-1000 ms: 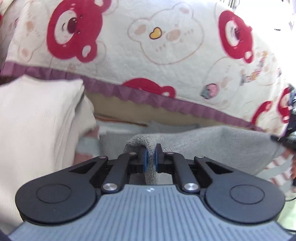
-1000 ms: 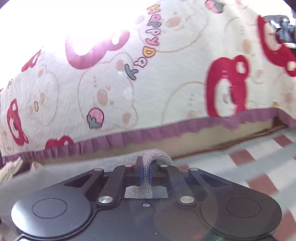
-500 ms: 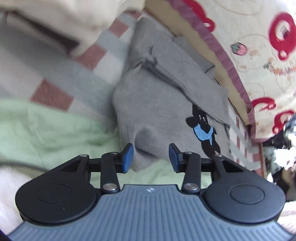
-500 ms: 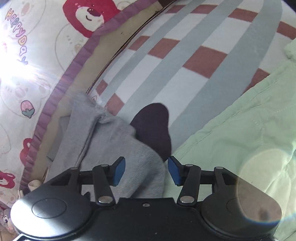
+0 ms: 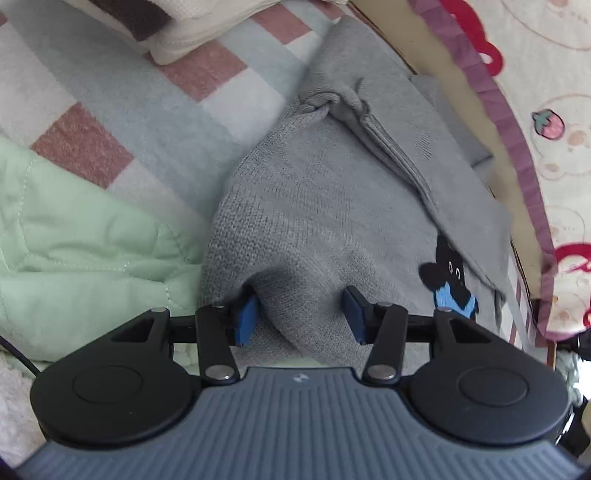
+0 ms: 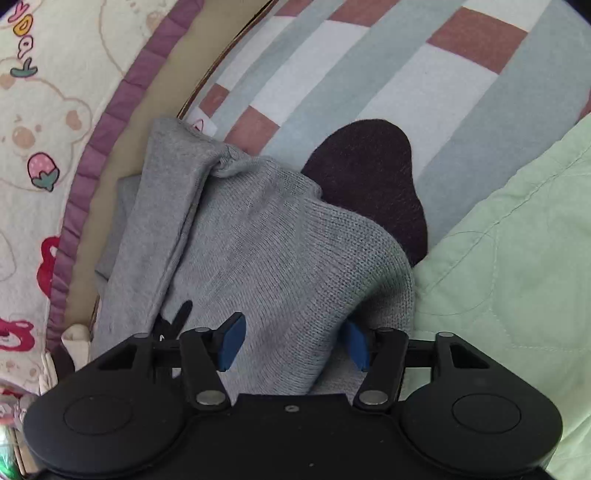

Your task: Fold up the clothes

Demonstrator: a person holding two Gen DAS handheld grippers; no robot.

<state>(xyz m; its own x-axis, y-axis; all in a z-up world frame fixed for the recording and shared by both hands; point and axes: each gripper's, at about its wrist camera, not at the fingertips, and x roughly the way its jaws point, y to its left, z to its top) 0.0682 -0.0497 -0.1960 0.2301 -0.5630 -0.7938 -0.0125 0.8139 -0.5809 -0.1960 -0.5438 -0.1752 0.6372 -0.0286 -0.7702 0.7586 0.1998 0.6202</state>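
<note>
I'm letting go: left gripper point(image 5: 299, 319) and right gripper point(image 6: 291, 341) jaws opening astride the folded grey sweater's point(image 5: 332, 206) near edge at lower centre, so I'd lift straight off, not dragging it toward the striped blanket point(image 6: 369, 74) beyond.

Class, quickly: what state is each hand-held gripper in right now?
Left hand-held gripper: opening, grey sweater between its jaws, unpinched.
Right hand-held gripper: opening, same sweater between, released.

Your sweater point(image 5: 332, 221) lies mid-frame on the checked blanket point(image 5: 129, 92), a quilt point(image 5: 81, 236) at lower left, the bear-print cover point(image 5: 554, 110) along the right edge, folded cloth point(image 5: 192, 33) at upper left.
</note>
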